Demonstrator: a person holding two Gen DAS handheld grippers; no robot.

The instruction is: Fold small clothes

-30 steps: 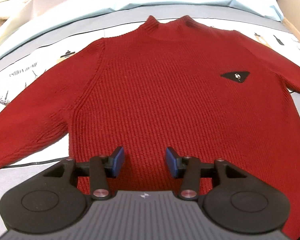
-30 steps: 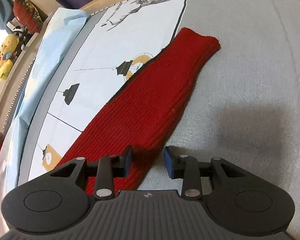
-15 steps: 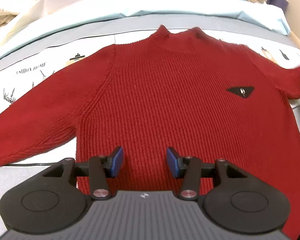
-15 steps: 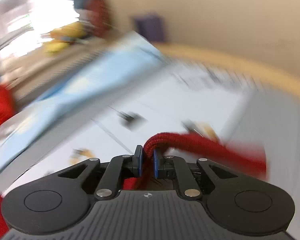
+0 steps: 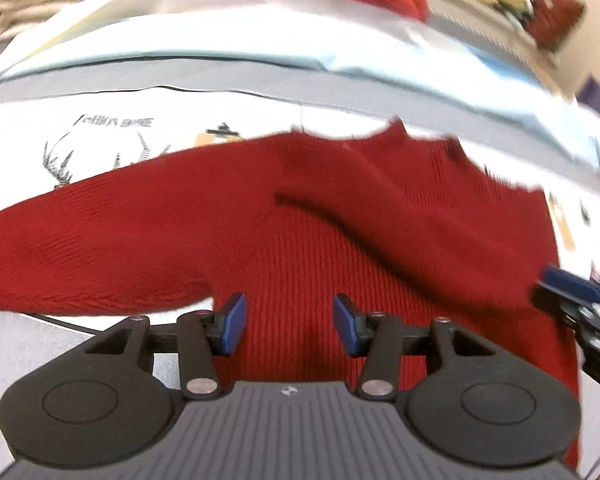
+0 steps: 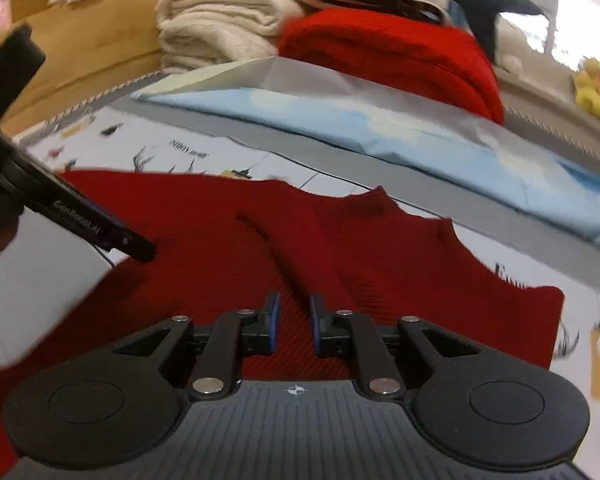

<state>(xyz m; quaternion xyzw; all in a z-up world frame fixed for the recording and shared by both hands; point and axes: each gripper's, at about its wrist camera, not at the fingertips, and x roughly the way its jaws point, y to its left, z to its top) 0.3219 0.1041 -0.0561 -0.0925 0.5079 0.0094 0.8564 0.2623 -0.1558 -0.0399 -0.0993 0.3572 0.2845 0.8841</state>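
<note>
Two grippers hang over a red knit sweater (image 5: 308,248) that lies spread on a bed (image 5: 100,136) covered with a printed white and grey sheet. In the left wrist view the left gripper (image 5: 286,322) has its blue pads set wide apart, with nothing between them, low over the sweater's near hem. One sleeve (image 5: 80,240) stretches out flat to the left. The other sleeve (image 5: 380,216) lies folded across the chest, running from the right shoulder area toward the middle, its cuff end casting a dark line on the body. The right gripper (image 5: 568,292) shows at the right edge of that view, blurred.

In the right wrist view the right gripper (image 6: 292,320) has its pads parted by a narrow gap and holds nothing; the folded sleeve (image 6: 296,248) lies just beyond its tips. The sweater's collar (image 6: 412,216) points to the far side. The left gripper's black body (image 6: 80,216) enters from the left, over the sweater's left part.

Far behind, a folded pale blue sheet (image 6: 380,128) lies along the bed, with a red folded garment (image 6: 400,52) and a stack of cream towels (image 6: 216,28) beyond it. A yellow plush toy (image 6: 596,88) sits far right.
</note>
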